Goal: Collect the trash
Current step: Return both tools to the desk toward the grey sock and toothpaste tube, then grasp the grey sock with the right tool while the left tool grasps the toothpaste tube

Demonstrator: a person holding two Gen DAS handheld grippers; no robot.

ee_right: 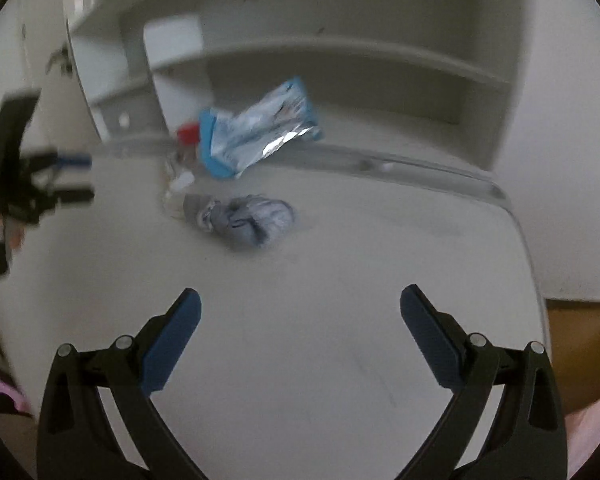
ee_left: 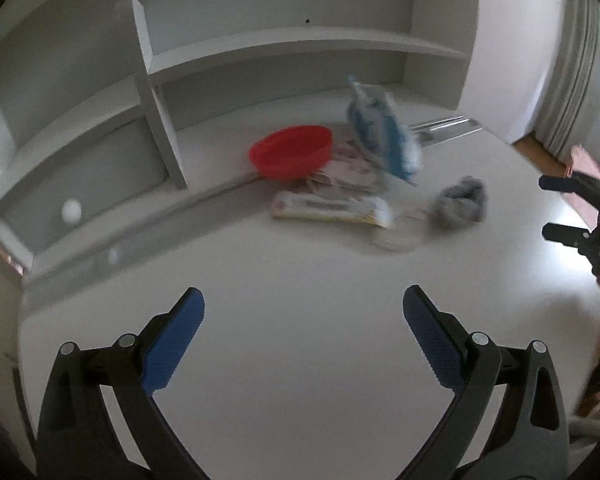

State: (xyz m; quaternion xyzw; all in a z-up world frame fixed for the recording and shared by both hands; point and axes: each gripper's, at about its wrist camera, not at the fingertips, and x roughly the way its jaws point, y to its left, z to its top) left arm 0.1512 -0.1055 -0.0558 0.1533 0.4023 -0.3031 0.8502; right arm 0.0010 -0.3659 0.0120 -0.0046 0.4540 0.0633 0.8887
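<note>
With both my left gripper (ee_left: 303,298) and right gripper (ee_right: 300,298) spread wide and empty, I judge I'm approaching; the trash pile (ee_left: 364,184) lies ahead on the counter (ee_left: 300,280), the crumpled wad (ee_right: 240,216) nearest my right.

Left gripper (ee_left: 303,332) and right gripper (ee_right: 300,332) gape wide

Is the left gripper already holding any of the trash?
No, the left gripper is open and empty above the bare white desk, short of the wrappers.
</note>
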